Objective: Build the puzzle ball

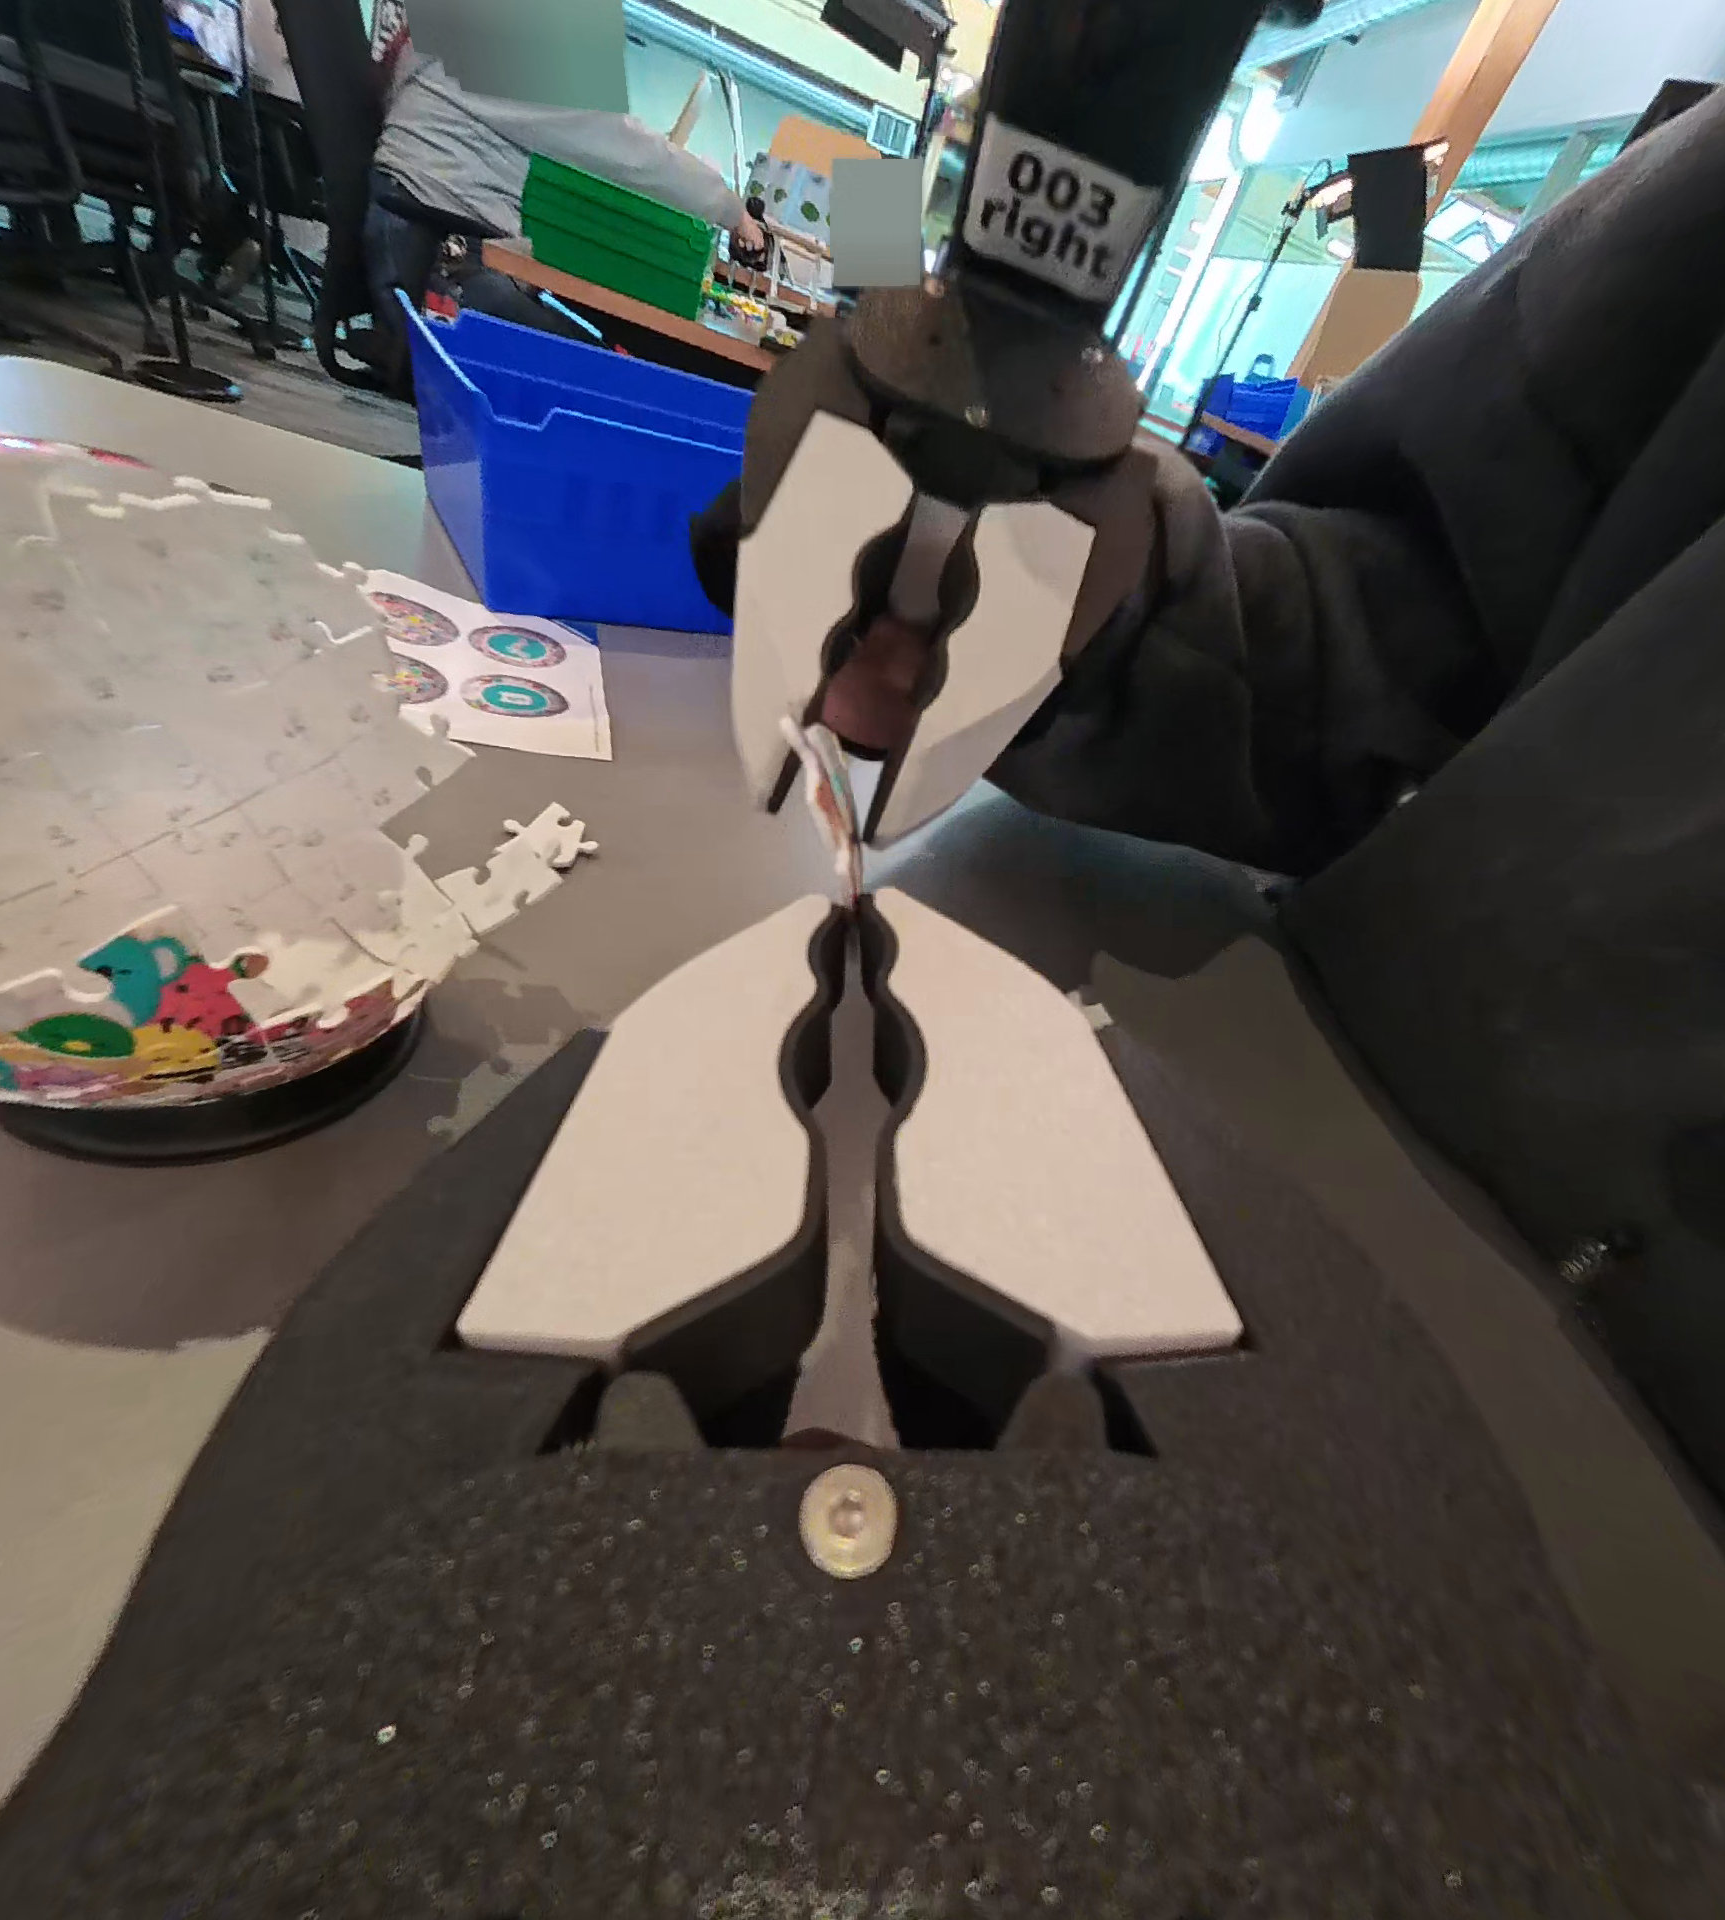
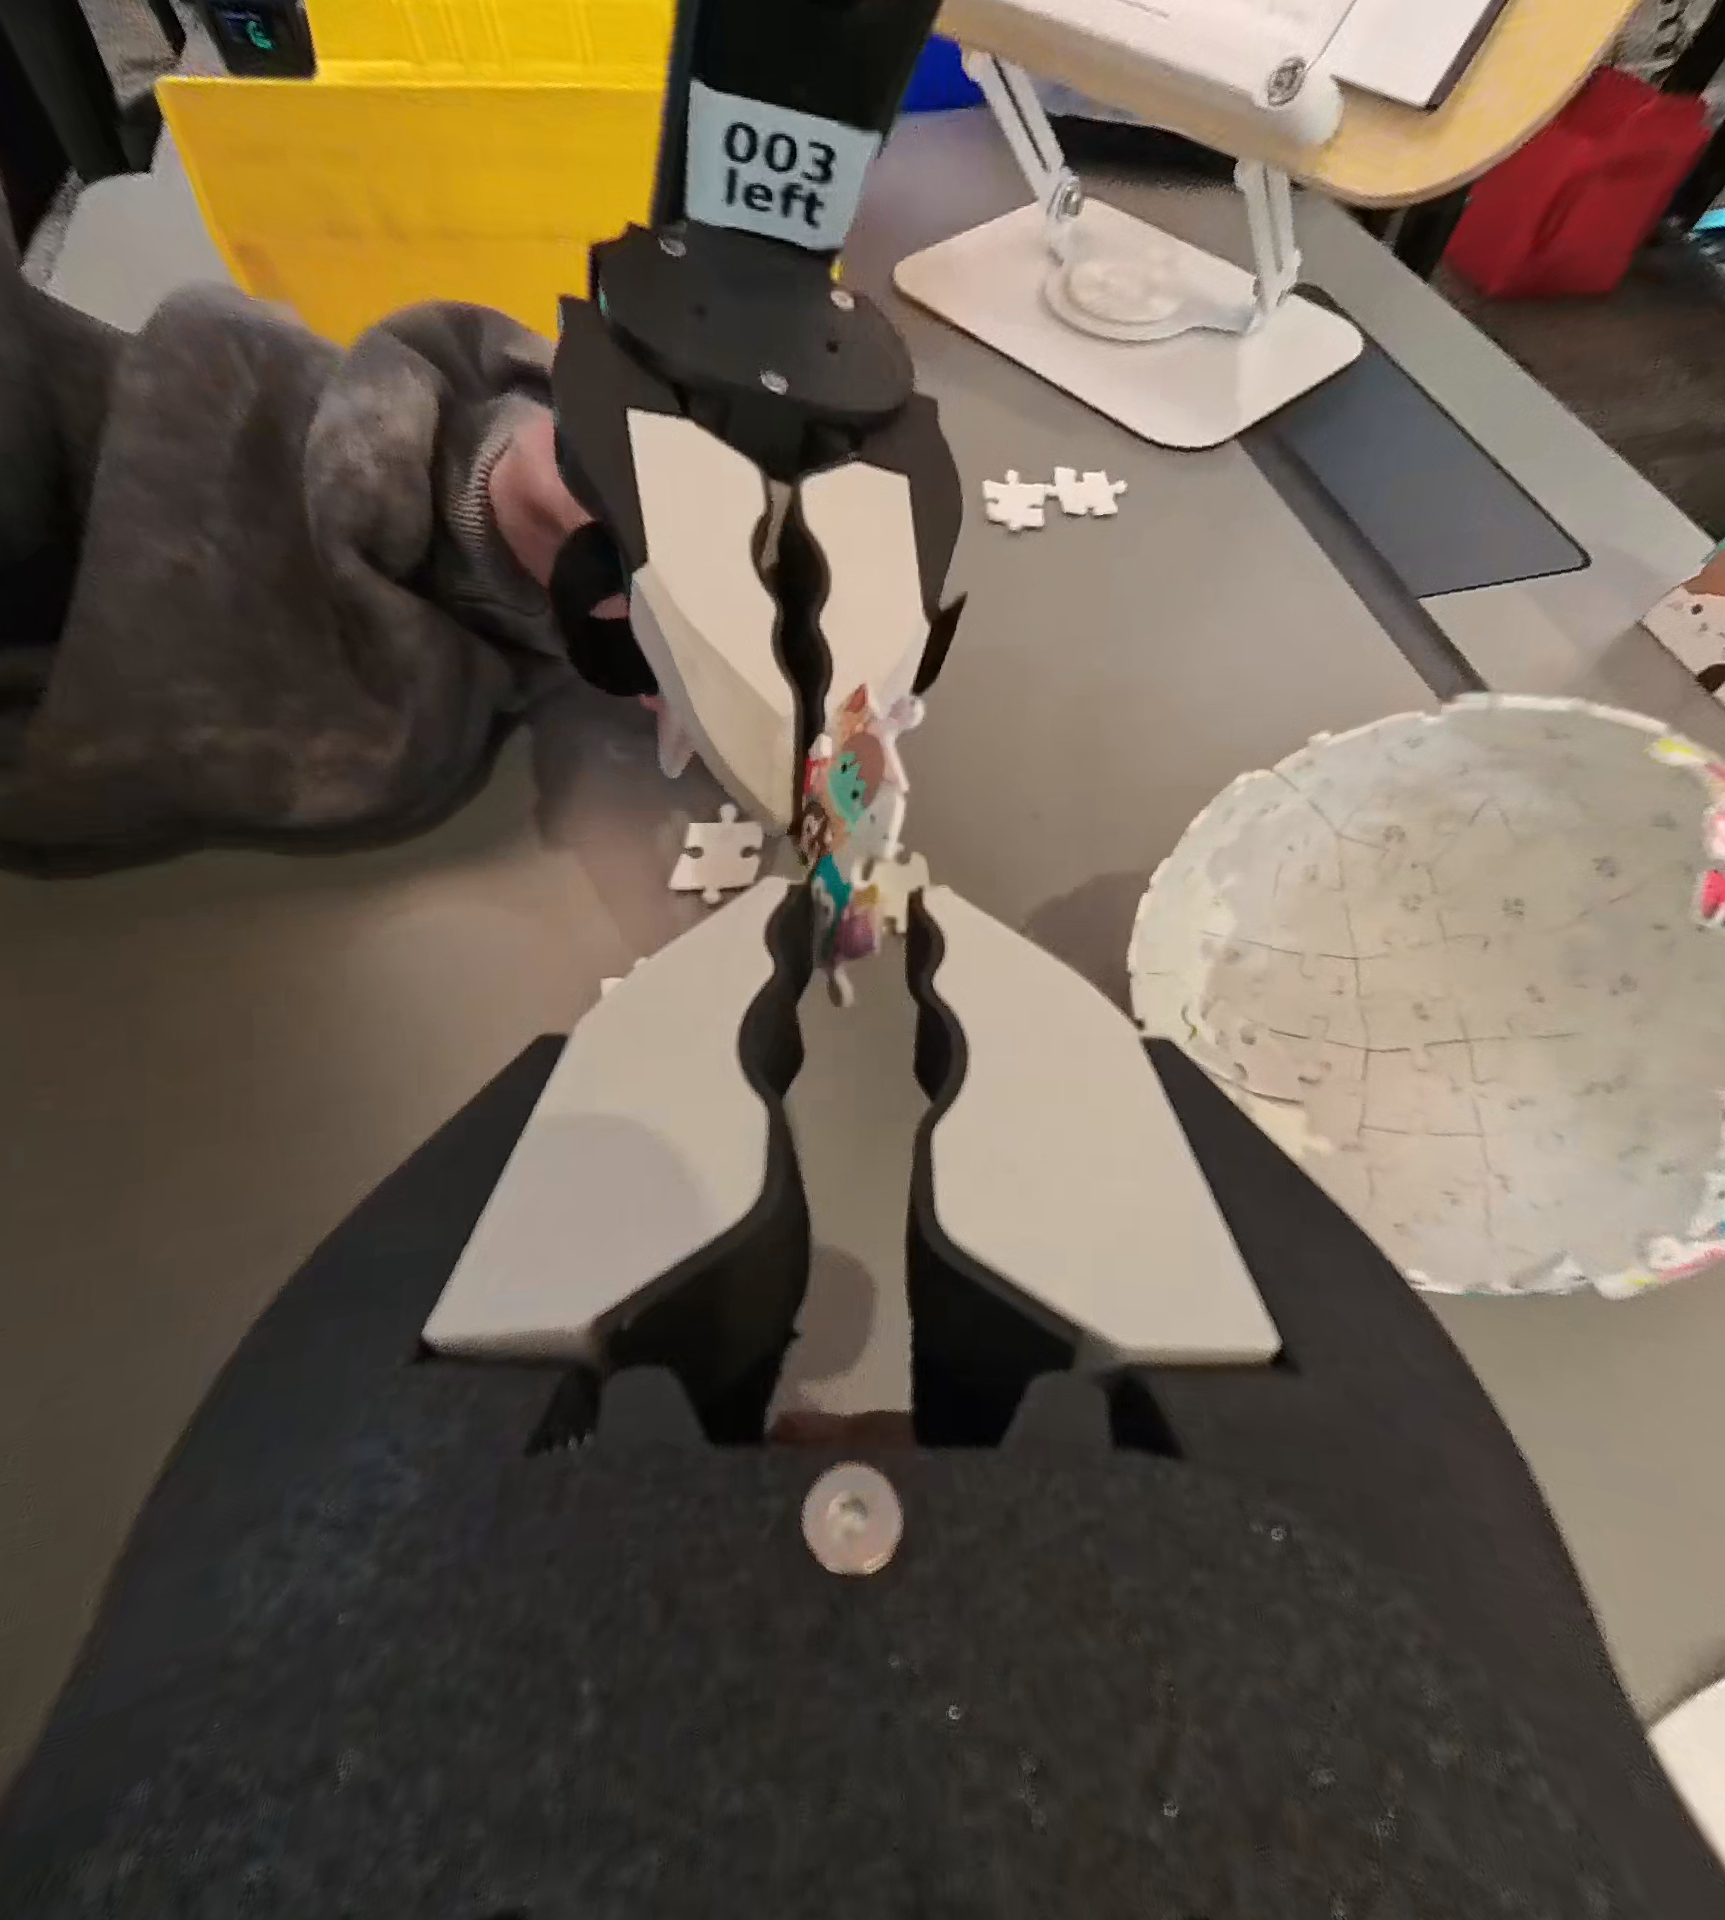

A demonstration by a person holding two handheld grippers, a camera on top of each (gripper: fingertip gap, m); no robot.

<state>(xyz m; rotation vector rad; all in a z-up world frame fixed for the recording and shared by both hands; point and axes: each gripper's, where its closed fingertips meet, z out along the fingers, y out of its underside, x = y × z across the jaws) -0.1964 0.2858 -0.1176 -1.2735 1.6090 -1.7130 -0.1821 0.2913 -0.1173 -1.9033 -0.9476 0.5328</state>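
Note:
A half-built puzzle ball [image 1: 141,790], white inside with colourful prints outside, sits on a black ring stand [image 1: 214,1117] at the left; in the right wrist view the ball [image 2: 1460,997] is at the right. My left gripper [image 1: 847,906] is shut on the end of a short strip of joined colourful puzzle pieces [image 1: 837,821], held in the air. My right gripper [image 2: 853,902] faces it tip to tip. Its jaws stand a little apart on either side of the other end of the strip [image 2: 853,831]. The right gripper [image 1: 827,816] also shows in the left wrist view, and the left gripper [image 2: 804,821] in the right wrist view.
Loose white pieces lie on the grey table: by the ball [image 1: 536,847], beside my left gripper [image 2: 718,857] and farther back [image 2: 1050,497]. A blue bin [image 1: 588,488], a sticker sheet [image 1: 505,675], a white stand [image 2: 1138,343] and a yellow box [image 2: 411,177] stand around. People sit behind.

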